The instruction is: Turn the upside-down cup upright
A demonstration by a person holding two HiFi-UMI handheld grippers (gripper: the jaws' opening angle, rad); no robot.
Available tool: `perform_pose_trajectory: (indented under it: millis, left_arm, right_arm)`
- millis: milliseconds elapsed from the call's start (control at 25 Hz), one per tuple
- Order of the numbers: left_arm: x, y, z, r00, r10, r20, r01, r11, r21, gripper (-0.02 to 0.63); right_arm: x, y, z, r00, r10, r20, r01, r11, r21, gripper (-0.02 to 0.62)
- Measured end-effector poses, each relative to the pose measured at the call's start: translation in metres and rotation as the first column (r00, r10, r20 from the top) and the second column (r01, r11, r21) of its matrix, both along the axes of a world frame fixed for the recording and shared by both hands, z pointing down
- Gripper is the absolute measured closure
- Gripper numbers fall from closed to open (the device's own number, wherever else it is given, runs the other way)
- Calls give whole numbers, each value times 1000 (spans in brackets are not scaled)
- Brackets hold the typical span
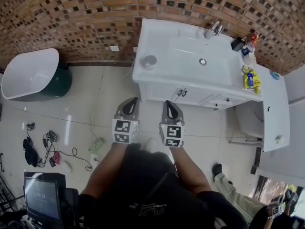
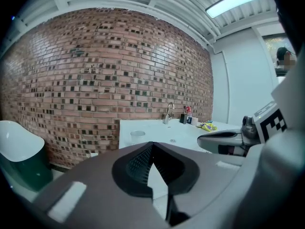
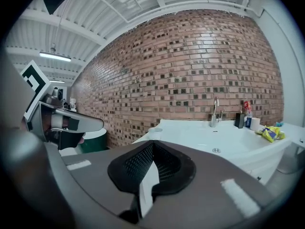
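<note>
Both grippers are out in front of me, well short of the desk (image 1: 159,79). Nothing is reached yet.

Left gripper (image 1: 129,102): jaws together, nothing between them. Right gripper (image 1: 170,104): jaws fully closed, also empty.

The cup (image 1: 149,62) sits on the near left corner of the desk, left of the sink (image 1: 198,51) and apart from the clutter at the far right end. It stands with its long axis vertical. It reads as resting on its rim, base up, but it is too small here to be sure.

Key relation: the cup is straight ahead and well apart from both grippers. In the head view it falls between their two lines, so neither hand is clearly nearer. In the right gripper view the cup sits just above the jaw tips, nearly dead centre. In the left gripper view it is slightly left of centre. My call: the right gripper is better lined up.

Both grippers point slightly down and about level with the cup's side. I judge I need to close the gap and open the jaws. A side grasp across the vertical axis should follow, so the wrist can then roll the cup over. The cup is close to the desk's edge, so a nudge could tip it off.
</note>
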State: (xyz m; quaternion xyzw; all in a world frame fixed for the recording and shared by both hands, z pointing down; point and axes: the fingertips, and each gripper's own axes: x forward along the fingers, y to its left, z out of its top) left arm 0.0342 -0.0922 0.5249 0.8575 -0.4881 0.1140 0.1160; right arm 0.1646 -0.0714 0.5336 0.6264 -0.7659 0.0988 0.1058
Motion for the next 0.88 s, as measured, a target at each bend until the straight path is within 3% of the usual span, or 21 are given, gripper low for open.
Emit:
perform_pose_trajectory:
  millis: [280, 440, 880]
  left_arm:
    - [-7, 28, 12, 999, 30, 12, -30, 999, -16, 607]
    - [-13, 52, 6, 997, 74, 13, -74, 997, 14, 607]
    - [-77, 131, 2, 996, 86, -11, -86, 996, 35, 607]
  right_arm:
    - [-4, 33, -6, 999, 31, -37, -30, 999, 9, 583]
    - [-16, 61, -12, 997, 66, -48, -65, 998, 24, 583]
    - [-60, 144, -22, 993, 100, -62, -97, 994, 48, 583]
